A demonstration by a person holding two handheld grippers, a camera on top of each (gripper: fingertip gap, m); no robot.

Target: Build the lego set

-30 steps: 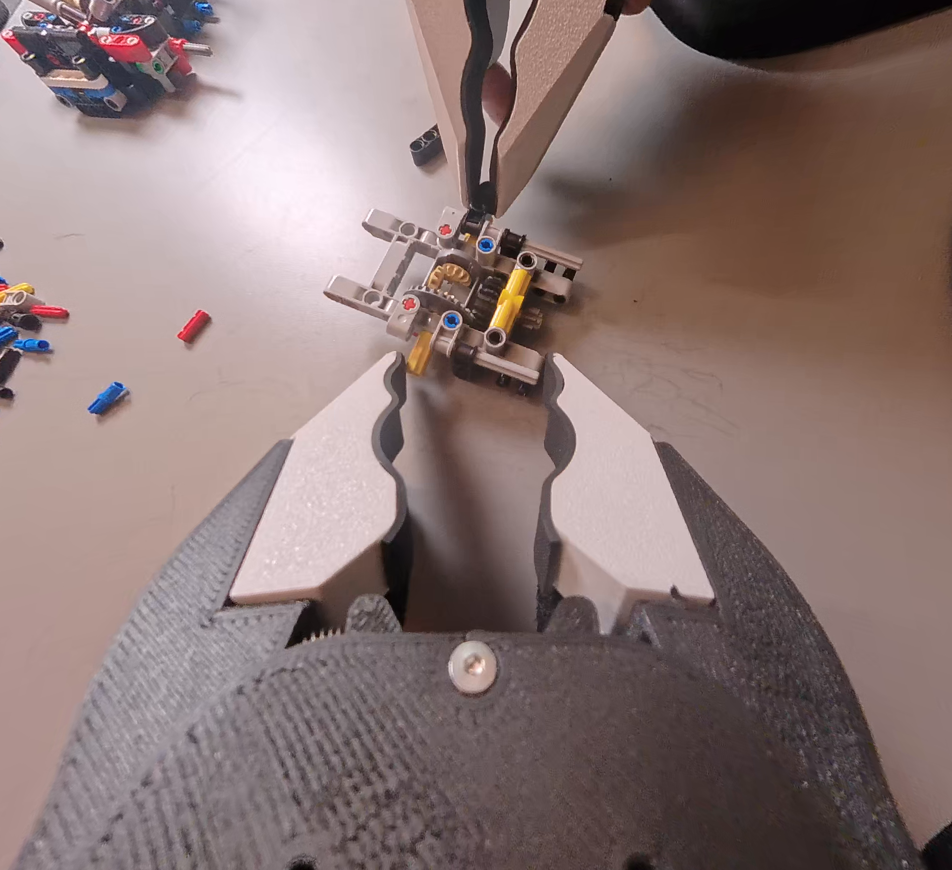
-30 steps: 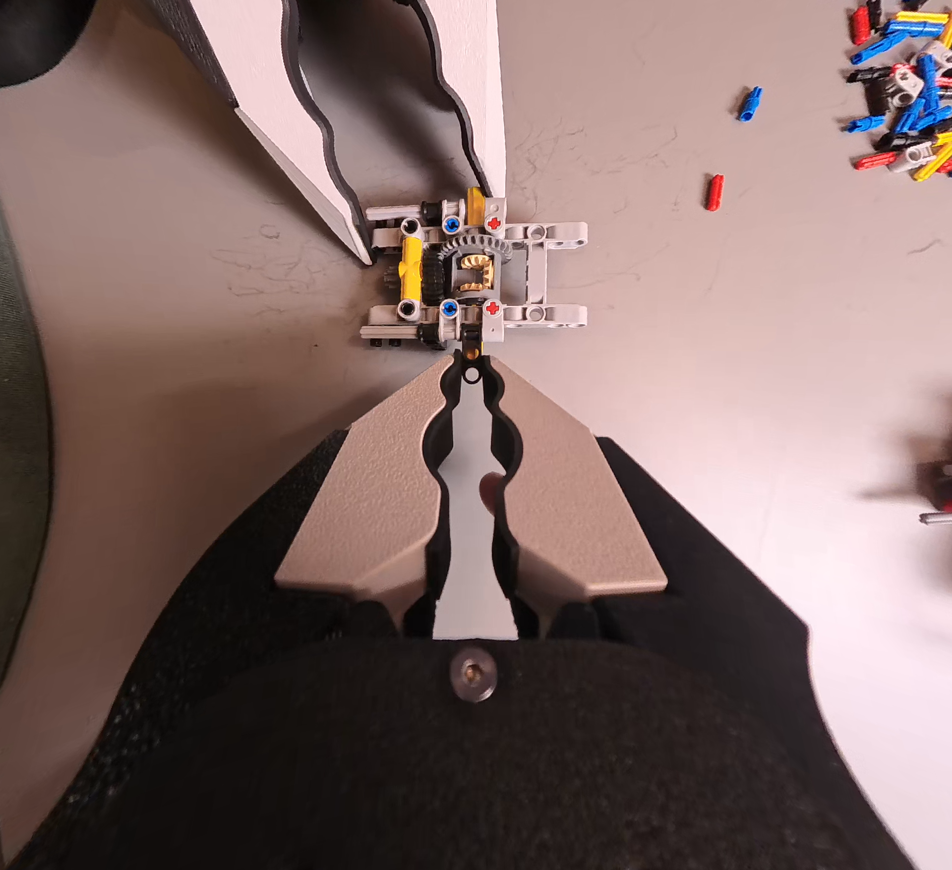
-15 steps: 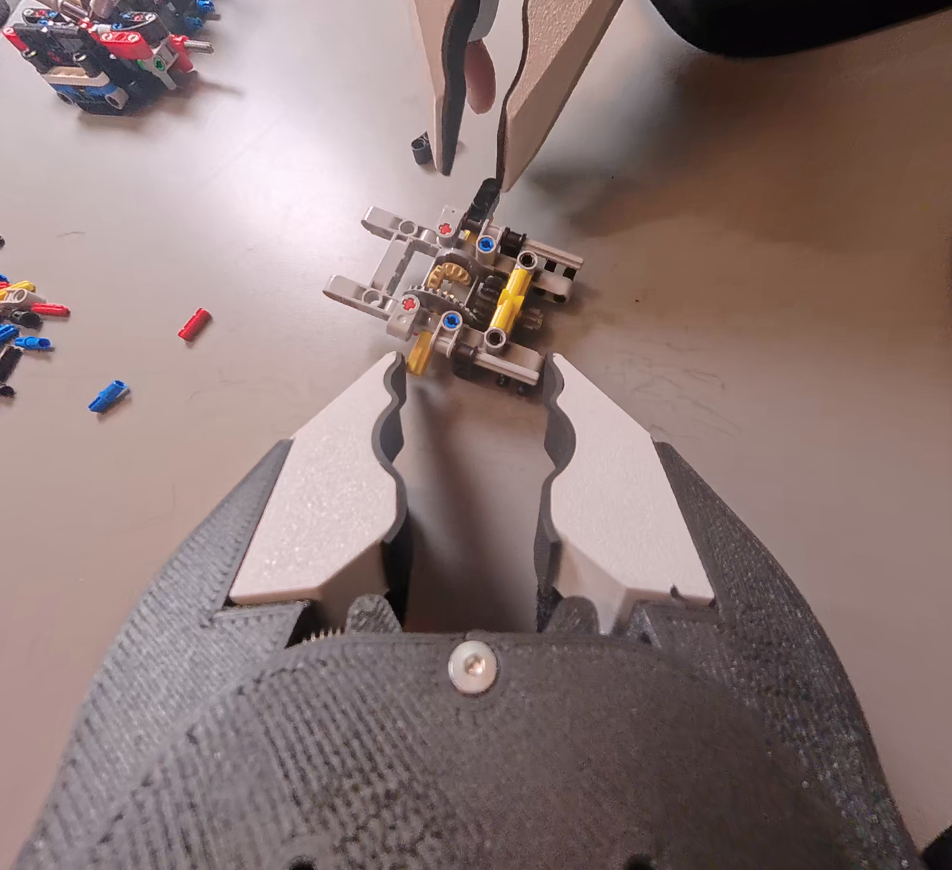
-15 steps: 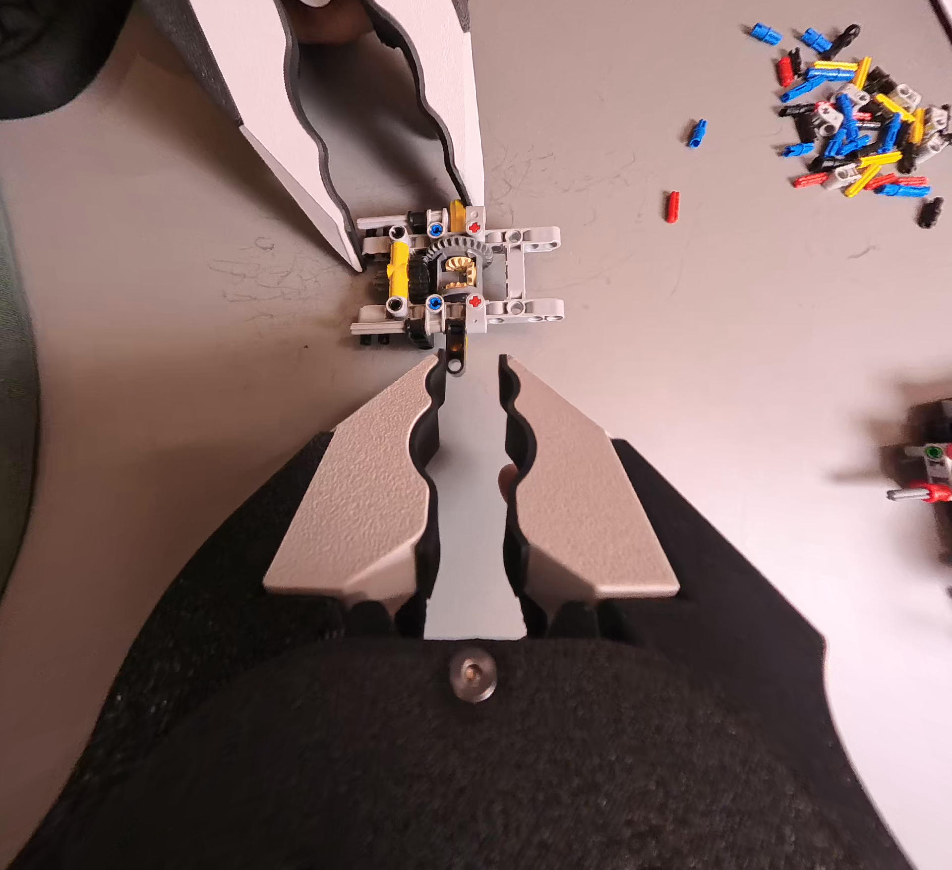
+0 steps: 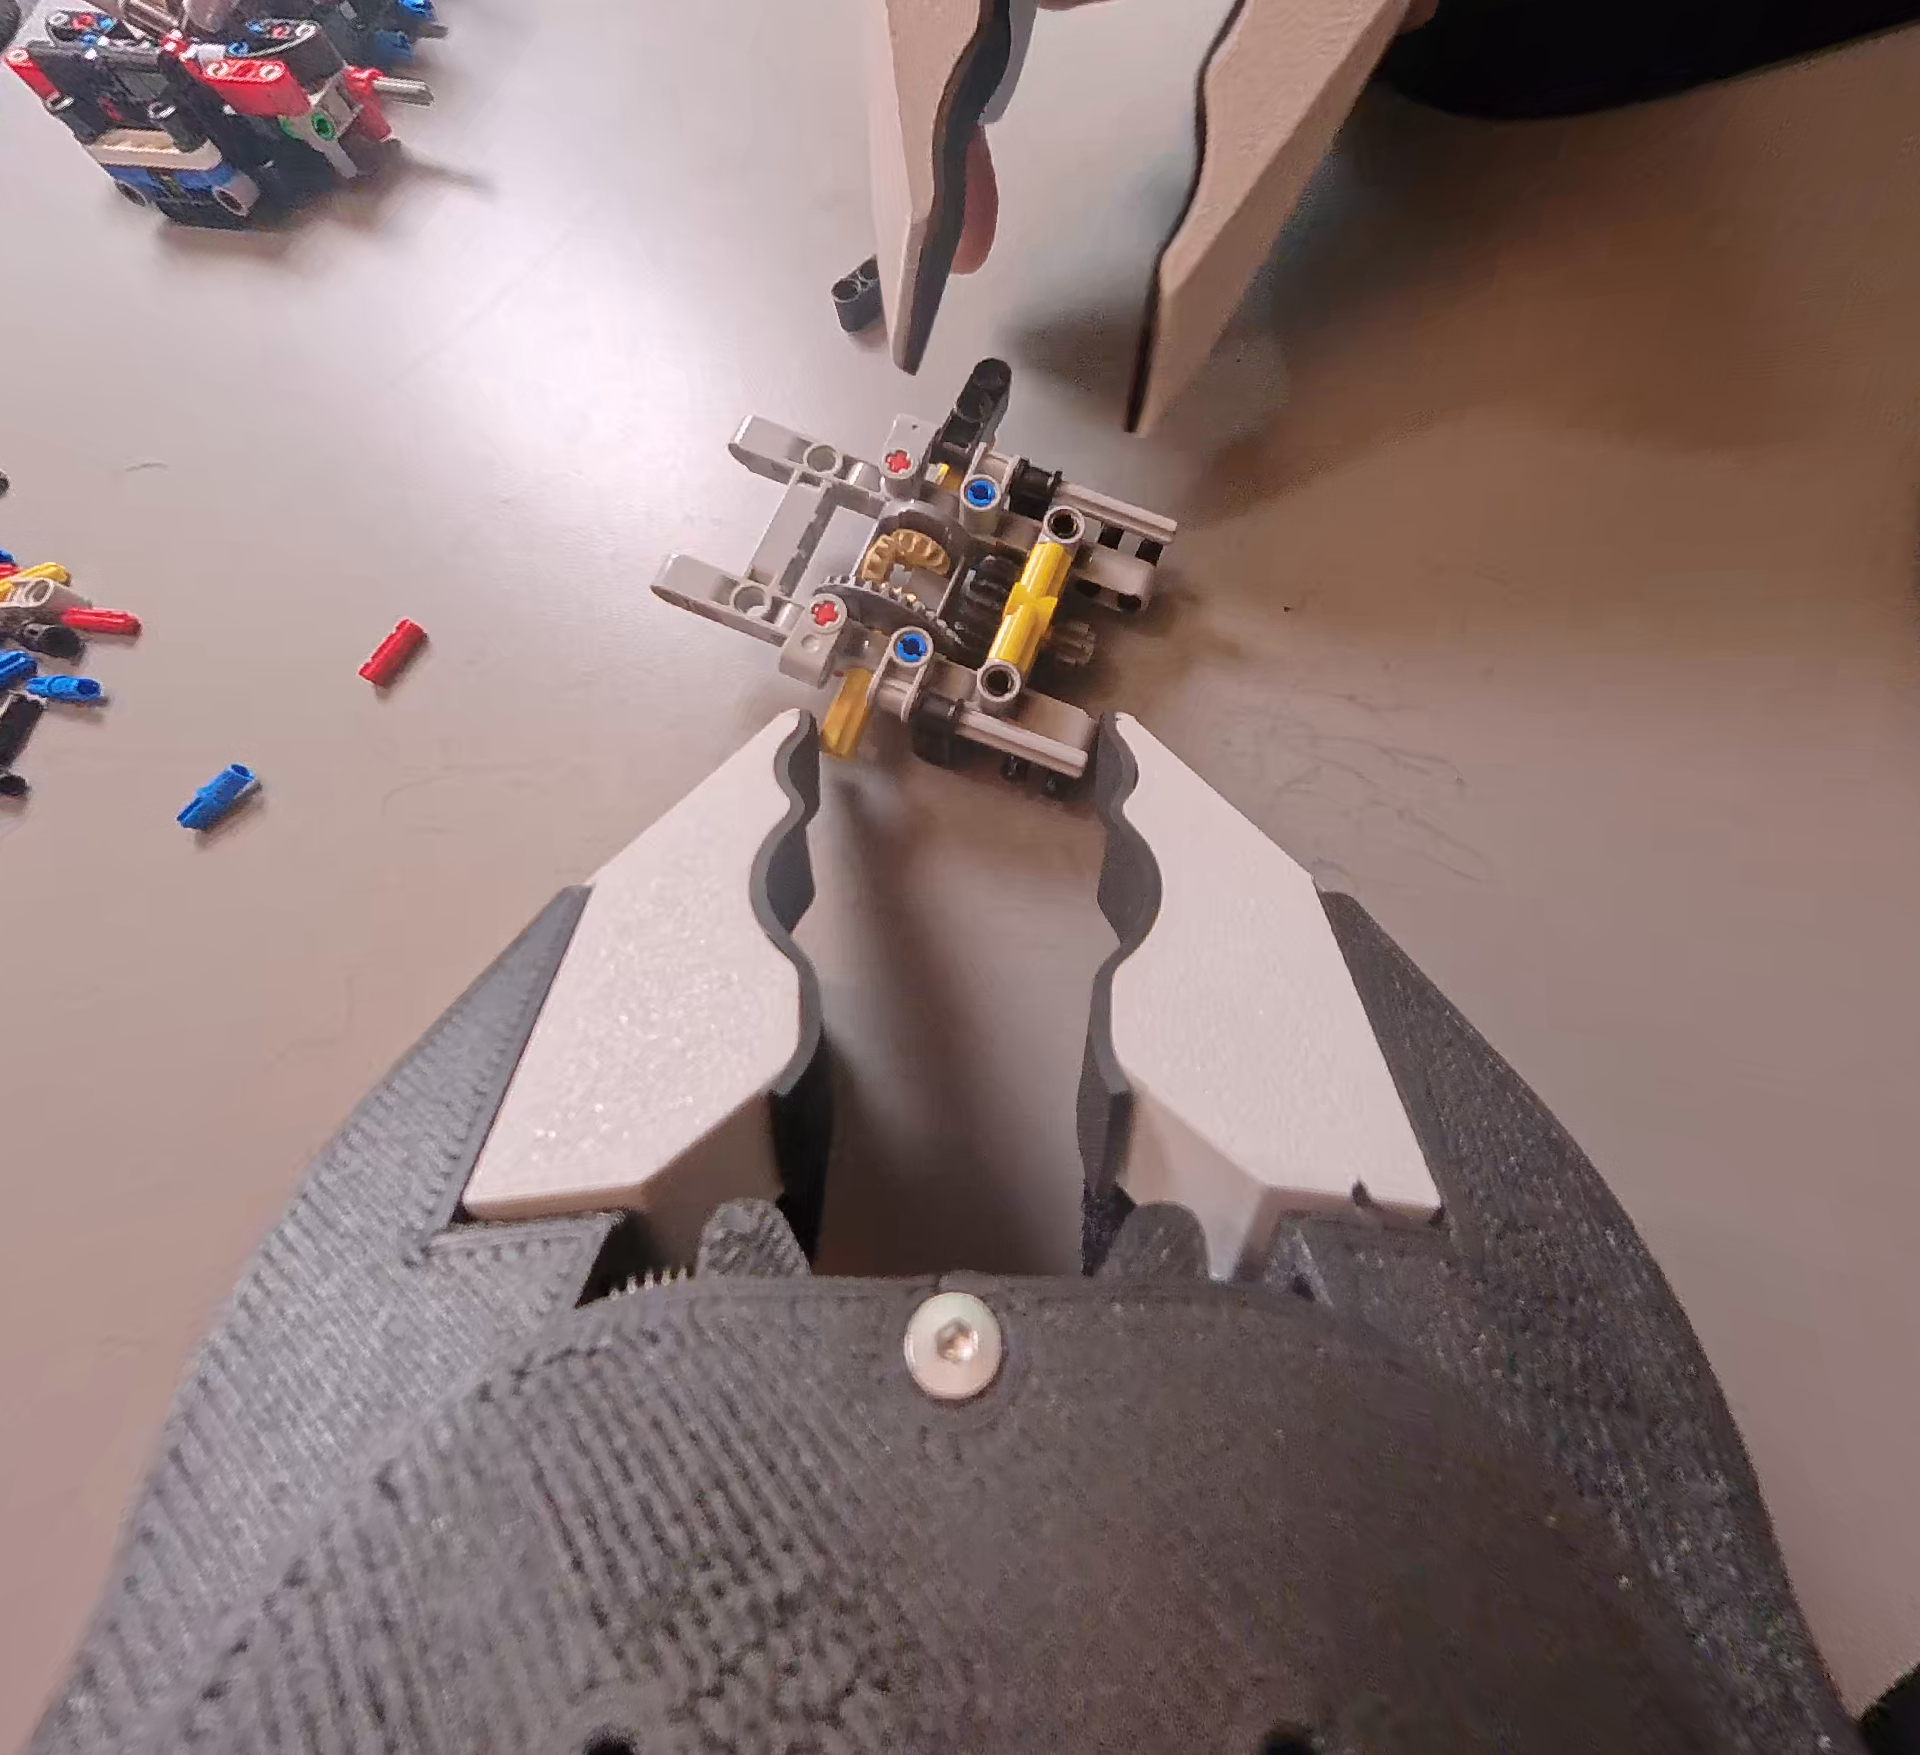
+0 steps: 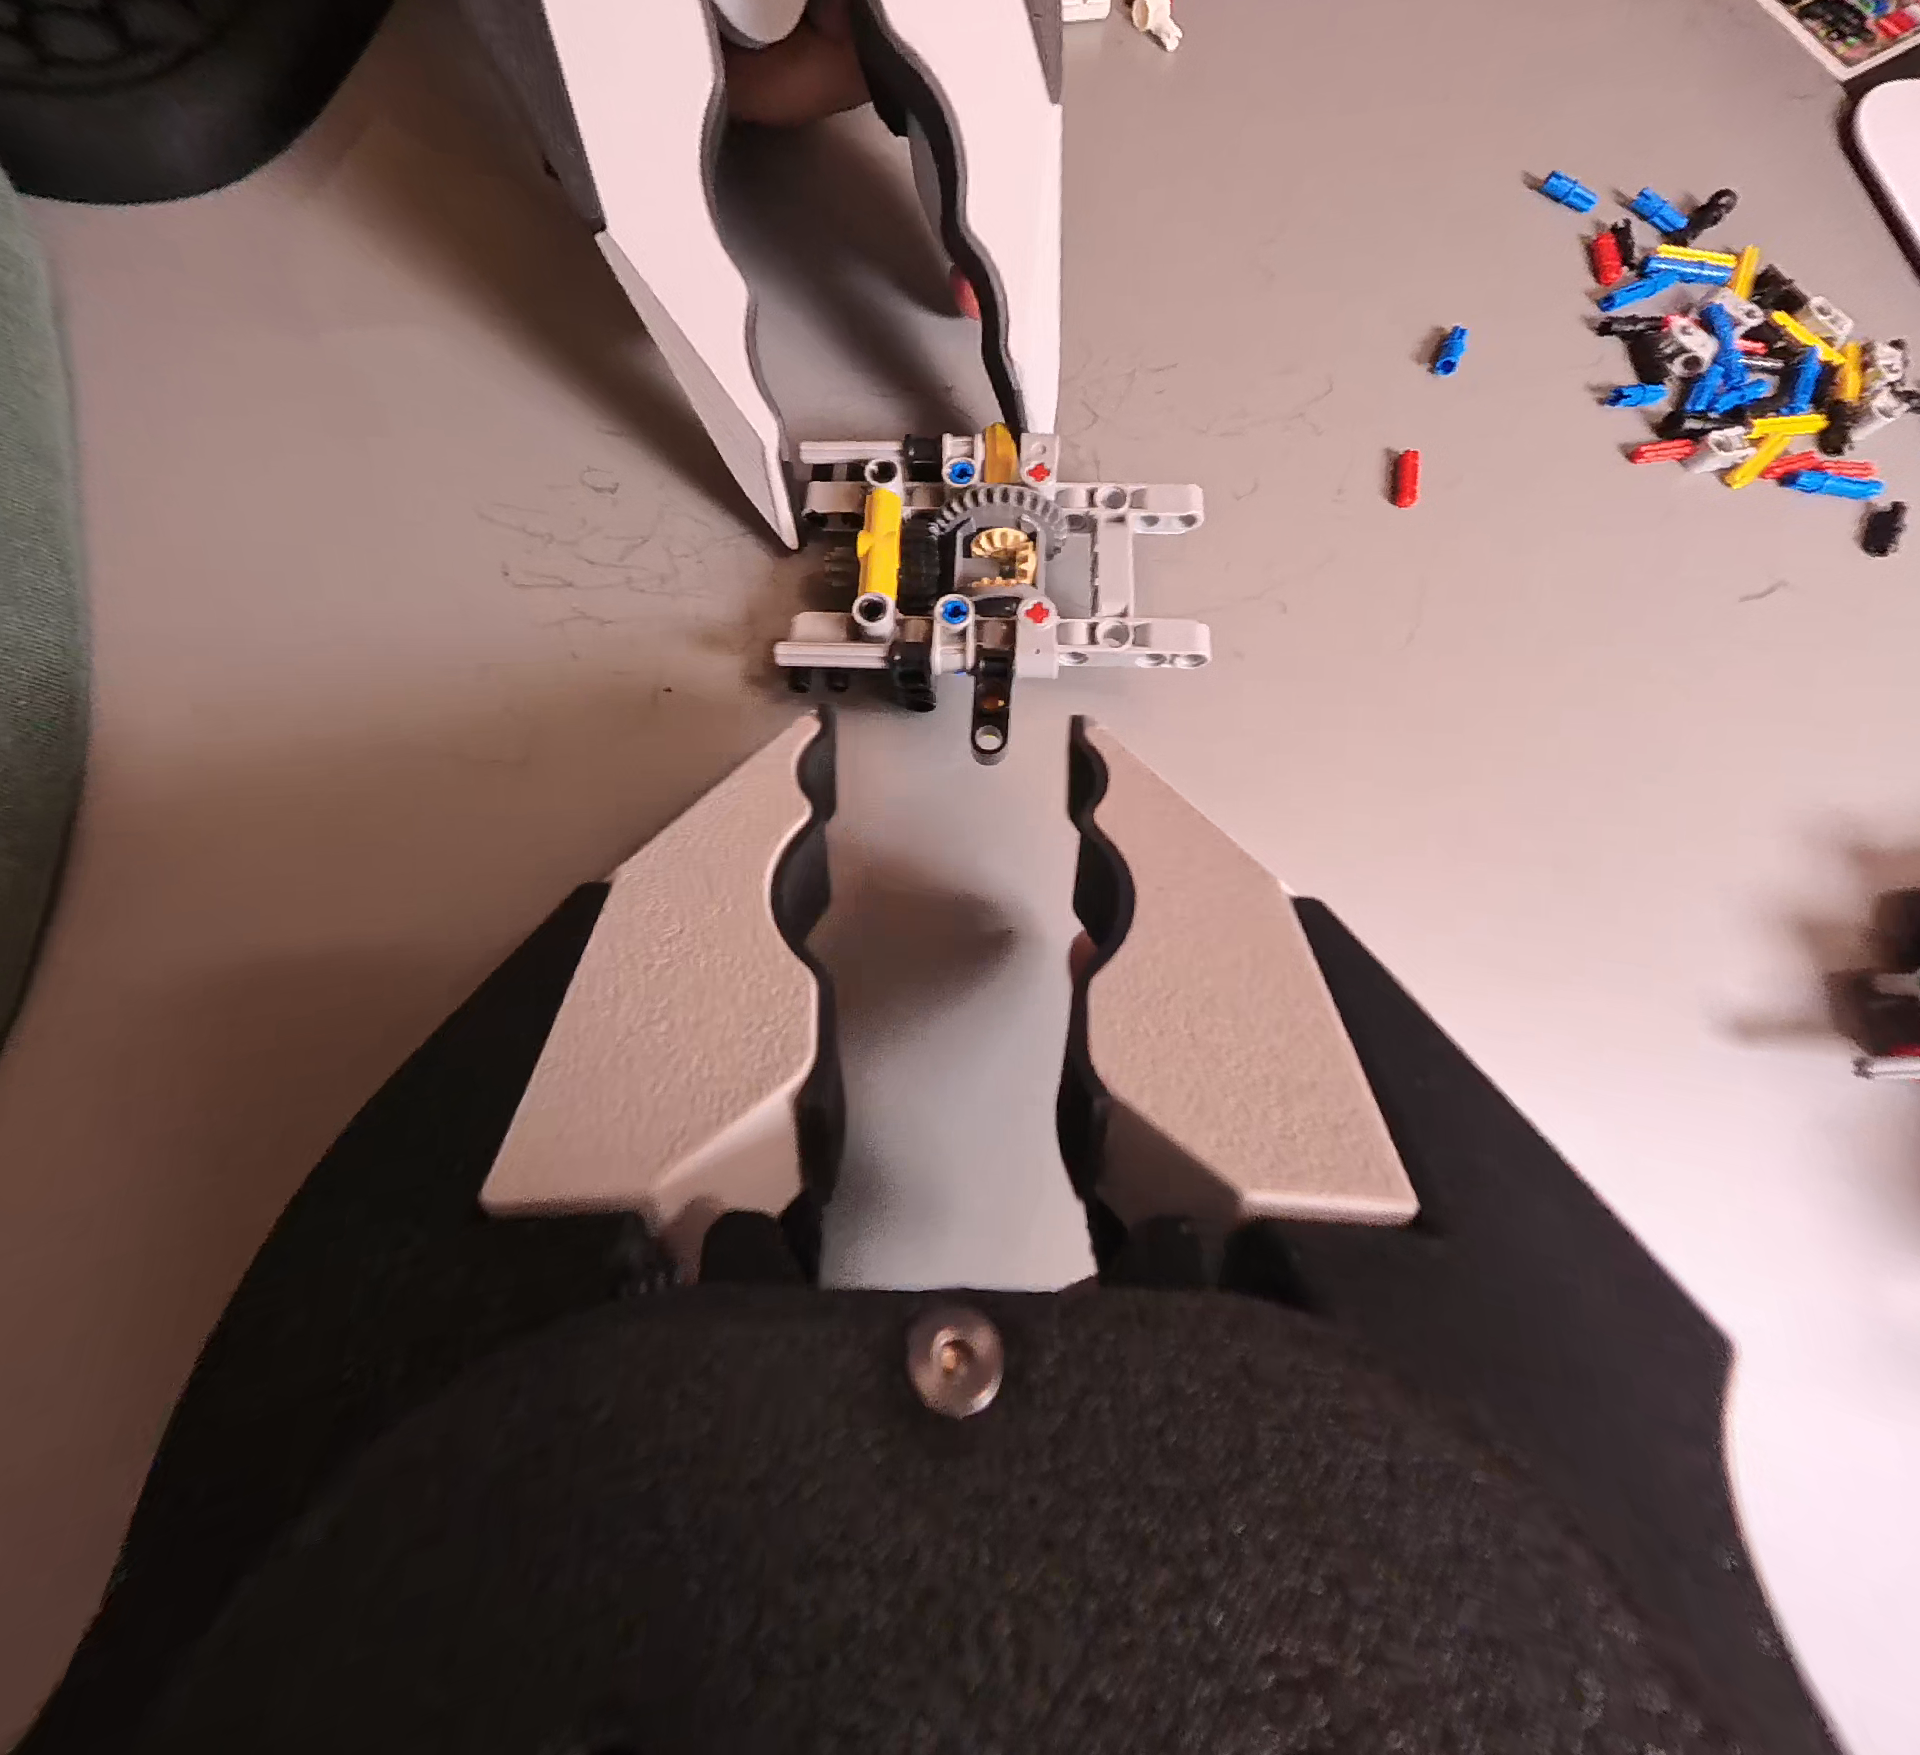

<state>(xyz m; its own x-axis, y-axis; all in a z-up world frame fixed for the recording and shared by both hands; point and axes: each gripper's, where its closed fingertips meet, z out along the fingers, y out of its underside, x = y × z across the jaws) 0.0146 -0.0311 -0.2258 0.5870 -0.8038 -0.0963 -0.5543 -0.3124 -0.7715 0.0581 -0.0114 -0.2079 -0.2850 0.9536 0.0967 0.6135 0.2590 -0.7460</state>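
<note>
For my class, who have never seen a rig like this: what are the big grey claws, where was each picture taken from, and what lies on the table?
A person holds two hand-held grippers, each carrying a camera looking along its fingers. One picture is from the left gripper, the other from the right gripper; each also shows the other gripper opposite. Both are open and hold nothing. Between them on the table sits a small grey lego assembly with gears, a yellow part and a black link sticking out. Nearby lie a pile of loose pins, single red and blue pins, and a larger built section.
</note>
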